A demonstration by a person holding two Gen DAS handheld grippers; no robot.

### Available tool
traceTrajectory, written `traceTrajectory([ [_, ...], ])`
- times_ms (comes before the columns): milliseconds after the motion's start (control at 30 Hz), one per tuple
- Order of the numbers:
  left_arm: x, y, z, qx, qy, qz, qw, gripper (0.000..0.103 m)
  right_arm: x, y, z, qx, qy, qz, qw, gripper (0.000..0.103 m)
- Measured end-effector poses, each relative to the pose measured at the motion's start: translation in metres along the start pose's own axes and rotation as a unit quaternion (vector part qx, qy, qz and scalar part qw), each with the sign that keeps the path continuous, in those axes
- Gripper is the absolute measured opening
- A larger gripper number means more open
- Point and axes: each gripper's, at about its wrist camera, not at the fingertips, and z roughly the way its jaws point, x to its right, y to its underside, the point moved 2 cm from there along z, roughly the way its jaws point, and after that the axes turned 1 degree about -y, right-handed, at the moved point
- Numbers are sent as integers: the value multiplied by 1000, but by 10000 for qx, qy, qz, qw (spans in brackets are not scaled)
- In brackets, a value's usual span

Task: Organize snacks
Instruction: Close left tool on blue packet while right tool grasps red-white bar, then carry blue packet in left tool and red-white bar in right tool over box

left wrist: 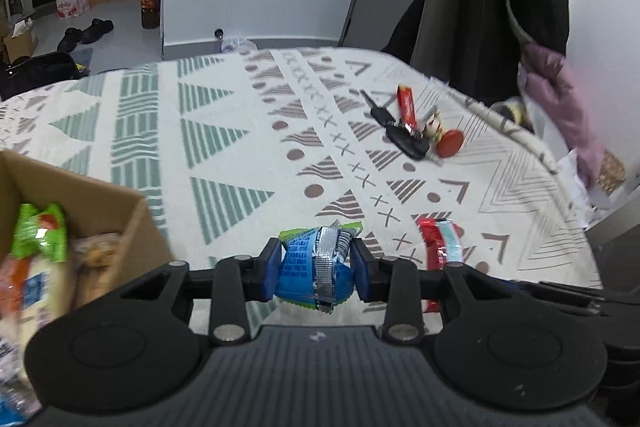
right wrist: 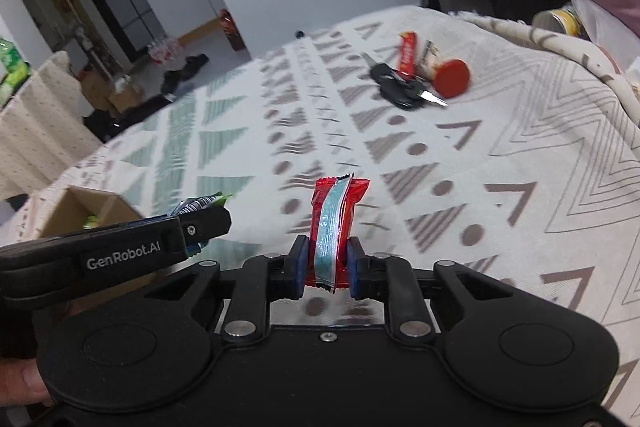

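My left gripper (left wrist: 316, 269) is shut on a blue and green snack packet (left wrist: 316, 263), held above the patterned tablecloth. The cardboard box (left wrist: 136, 227) lies to its left, with a green packet (left wrist: 40, 231) and other snacks inside. My right gripper (right wrist: 327, 263) is shut on a red snack packet (right wrist: 334, 223) with a pale blue stripe, standing upright between the pads. That red packet (left wrist: 440, 243) also shows just right of the left gripper. The left gripper (right wrist: 200, 223) appears at the left in the right wrist view, with the box (right wrist: 80, 211) beyond it.
A bunch of black keys (left wrist: 404, 139) with a red tag (left wrist: 406, 103) and a red round disc (left wrist: 450, 143) lies far right on the tablecloth (left wrist: 240, 147). Dark and pink coats (left wrist: 520, 7) hang beyond the table's right edge. Bottles and shoes stand on the floor behind.
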Motion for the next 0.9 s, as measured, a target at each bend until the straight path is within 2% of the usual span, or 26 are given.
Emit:
traceTrajectory([
  [267,-27,-12,-70,543,-166,-146,9983,36,-41,3,-23,253,-475,-28,9985,20],
  [400,-47,-9,-91,628,-373,-243,9970,36,-64,6,-26,305,-684,-164,9971,20],
  [633,-81,1,-116,667,-625,-471,9947,36,-96,10,-30,351,-924,-306,9946,20],
  [900,-111,2,-129,799,-707,-609,9924,36,-124,14,-27,364,-1089,-383,9926,20],
])
